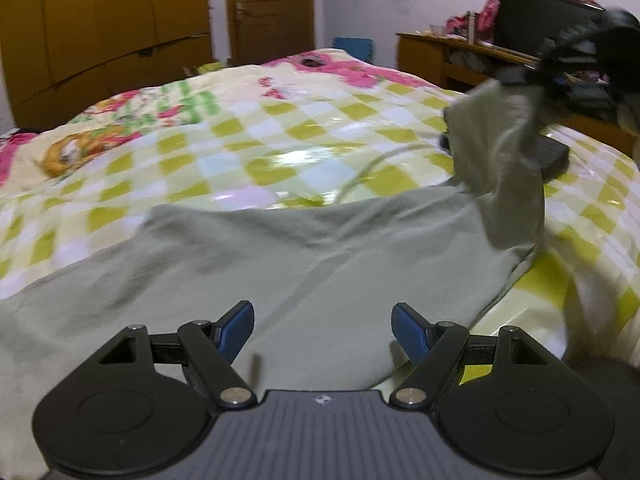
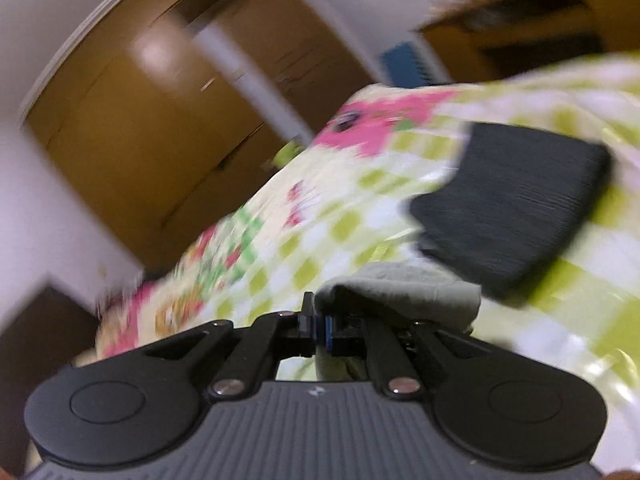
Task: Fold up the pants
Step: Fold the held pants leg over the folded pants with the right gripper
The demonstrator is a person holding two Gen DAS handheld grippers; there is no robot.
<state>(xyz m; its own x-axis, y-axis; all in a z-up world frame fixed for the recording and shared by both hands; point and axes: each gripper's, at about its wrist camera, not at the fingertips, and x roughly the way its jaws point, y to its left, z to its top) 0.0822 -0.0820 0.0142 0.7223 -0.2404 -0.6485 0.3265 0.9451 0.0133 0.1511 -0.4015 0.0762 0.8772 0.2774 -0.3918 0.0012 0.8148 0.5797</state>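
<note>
Two grippers work over one pair of pale green pants [image 1: 280, 264], which lies spread on a bed [image 1: 240, 132] with a checked yellow and white cover.

Left gripper [image 1: 323, 330]: its jaws stand wide apart and nothing is between them. The blue pads [image 1: 236, 330] hover just above the cloth; I cannot tell if they touch it. The pants lie directly under and ahead of this gripper, and they reach further to its left side and forward to its right.

Right gripper [image 2: 319, 326]: its jaws are closed on a corner of the pants [image 2: 400, 292]. In the right wrist view the cloth is pinched between the pads and bunches up just ahead and to the right of the fingertips. In the left wrist view this gripper [image 1: 560, 80] is high at the upper right, blurred, and the held corner hangs down from it in a twisted strip that joins the flat part of the pants below. This lifted part is clear of the bed, while the rest lies flat.

A dark flat object [image 2: 512, 208] lies on the cover ahead and to the right of the right gripper, apart from the held cloth. In the left wrist view it [image 1: 554, 156] is partly hidden behind the hanging strip. What it is, I cannot tell.
</note>
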